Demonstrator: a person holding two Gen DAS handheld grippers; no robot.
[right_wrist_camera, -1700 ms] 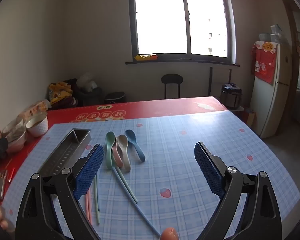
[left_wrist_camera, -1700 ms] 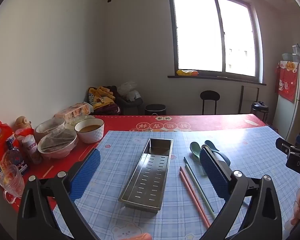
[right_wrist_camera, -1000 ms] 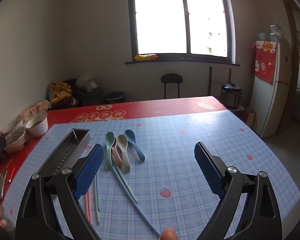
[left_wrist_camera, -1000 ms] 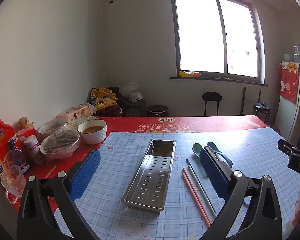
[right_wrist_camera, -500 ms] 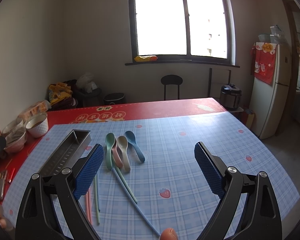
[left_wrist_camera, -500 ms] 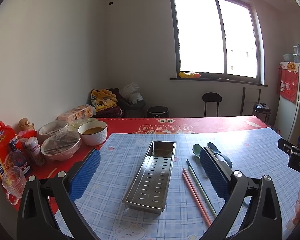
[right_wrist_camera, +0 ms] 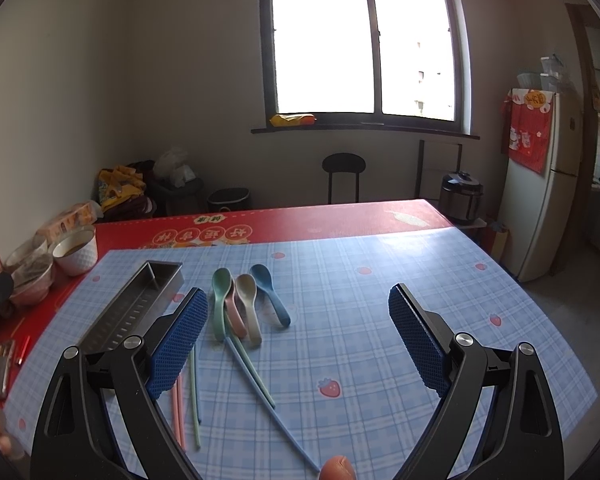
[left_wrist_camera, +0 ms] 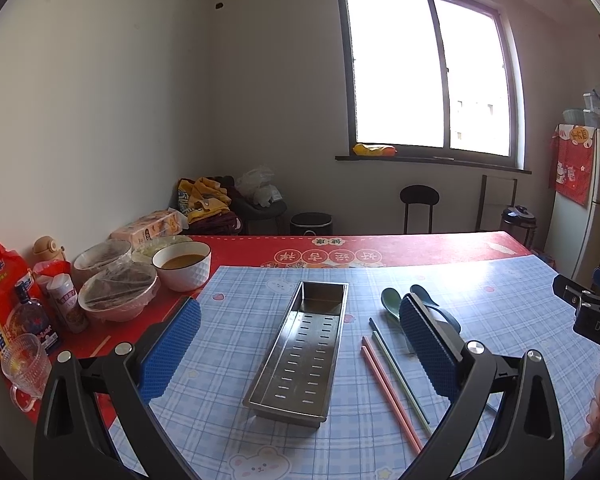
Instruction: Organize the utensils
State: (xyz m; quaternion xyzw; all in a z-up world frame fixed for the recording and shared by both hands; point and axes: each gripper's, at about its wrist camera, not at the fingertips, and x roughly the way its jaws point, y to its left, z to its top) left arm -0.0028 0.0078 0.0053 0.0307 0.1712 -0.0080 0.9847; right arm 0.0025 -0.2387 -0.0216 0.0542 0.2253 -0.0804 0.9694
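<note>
Two wide-open empty grippers (left_wrist_camera: 300,344) (right_wrist_camera: 298,336), four spoons (right_wrist_camera: 246,300), one steel tray (left_wrist_camera: 304,340).

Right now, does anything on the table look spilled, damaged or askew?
Nothing spilled or damaged. The spoons and chopsticks lie loose and fanned on the blue cloth beside the empty steel tray, simply unsorted.

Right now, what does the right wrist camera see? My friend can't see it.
Four spoons lie beside a metal tray on a blue checked tablecloth, chopsticks nearer. The right tool is open, holding nothing.
</note>
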